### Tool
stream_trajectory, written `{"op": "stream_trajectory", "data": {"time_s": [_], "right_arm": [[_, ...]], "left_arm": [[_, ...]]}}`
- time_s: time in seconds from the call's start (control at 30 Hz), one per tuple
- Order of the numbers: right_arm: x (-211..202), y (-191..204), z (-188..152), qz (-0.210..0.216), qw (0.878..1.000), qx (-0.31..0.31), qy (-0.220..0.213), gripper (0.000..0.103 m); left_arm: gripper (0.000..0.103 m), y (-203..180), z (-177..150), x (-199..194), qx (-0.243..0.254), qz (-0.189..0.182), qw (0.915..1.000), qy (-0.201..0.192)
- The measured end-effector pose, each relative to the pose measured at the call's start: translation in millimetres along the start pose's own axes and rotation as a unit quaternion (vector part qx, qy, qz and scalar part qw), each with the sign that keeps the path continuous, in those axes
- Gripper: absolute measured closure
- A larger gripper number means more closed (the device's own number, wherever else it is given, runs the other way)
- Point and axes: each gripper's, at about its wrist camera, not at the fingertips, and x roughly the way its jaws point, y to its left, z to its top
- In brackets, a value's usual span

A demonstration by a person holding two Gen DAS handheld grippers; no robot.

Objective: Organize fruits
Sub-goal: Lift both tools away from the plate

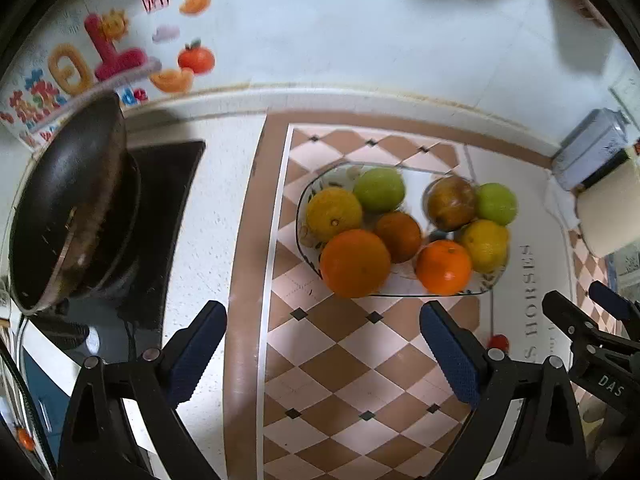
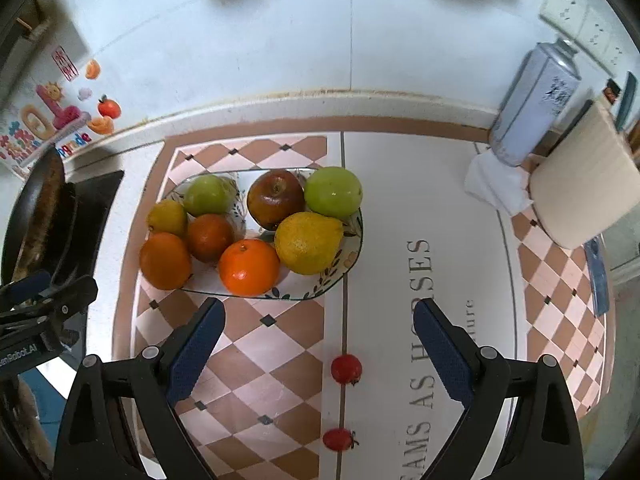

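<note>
Both grippers, left (image 1: 322, 356) and right (image 2: 318, 354), spread apart and empty above mat (image 2: 280, 344); plate (image 2: 320, 286) near worktop's back edge already heaped with fruit, two tomatoes (image 2: 346, 369) loose nearer front edge, likely next.

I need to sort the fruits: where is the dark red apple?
In the right wrist view, the apple lies at the plate's back, between two green fruits.

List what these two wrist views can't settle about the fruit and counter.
- Plate floor, both views: hidden under piled fruit.
- Wok contents, left wrist: blurred, tilted away.
- Bottle label, right wrist: too small and blurred.
- Second small red fruit: only one shows in left wrist, part-hidden behind a pad of the left tongs.
</note>
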Motion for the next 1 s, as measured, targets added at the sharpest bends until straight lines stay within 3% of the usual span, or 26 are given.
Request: {"op": "stream_trajectory", "data": {"time_s": [0.73,1.0], "right_arm": [[-174,13,-51,0.027,0.993,-0.010,-0.112,0.006],[-197,16,-60,0.041,0.992,-0.005,-0.122,0.006]], "left_arm": [[0.004,-11,-50,-144,0.035,-0.013,0.9927,-0.115],[0.004,-14,-60,-167,0.036,-0.019,0.9909,-0.128]]}}
